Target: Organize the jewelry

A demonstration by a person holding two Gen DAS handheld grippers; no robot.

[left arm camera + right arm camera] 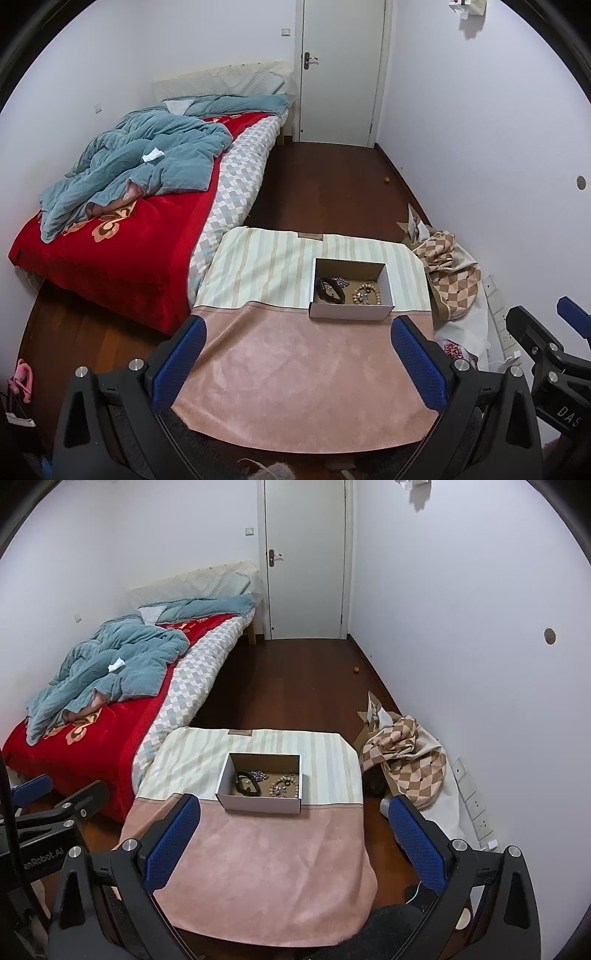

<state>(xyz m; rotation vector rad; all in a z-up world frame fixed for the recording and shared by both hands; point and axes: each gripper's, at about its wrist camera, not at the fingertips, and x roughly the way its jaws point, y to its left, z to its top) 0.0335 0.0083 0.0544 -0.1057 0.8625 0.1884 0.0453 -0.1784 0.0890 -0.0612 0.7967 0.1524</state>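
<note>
Jewelry sits in one open cardboard box [351,314] on the cloth-covered table [295,369]: one black band [328,290], one wooden bead bracelet [365,291] and one small glittery piece [341,281]. Two grippers hover near the table's front edge, the left gripper [301,363] and right gripper [295,843] each with fingers spread wide, grasping nothing.

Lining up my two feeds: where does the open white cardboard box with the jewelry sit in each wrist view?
Left wrist: open white cardboard box right of centre, on the striped part of the cloth.
Right wrist: same box left of centre.
Shared landmark: white door at top of both.
</note>
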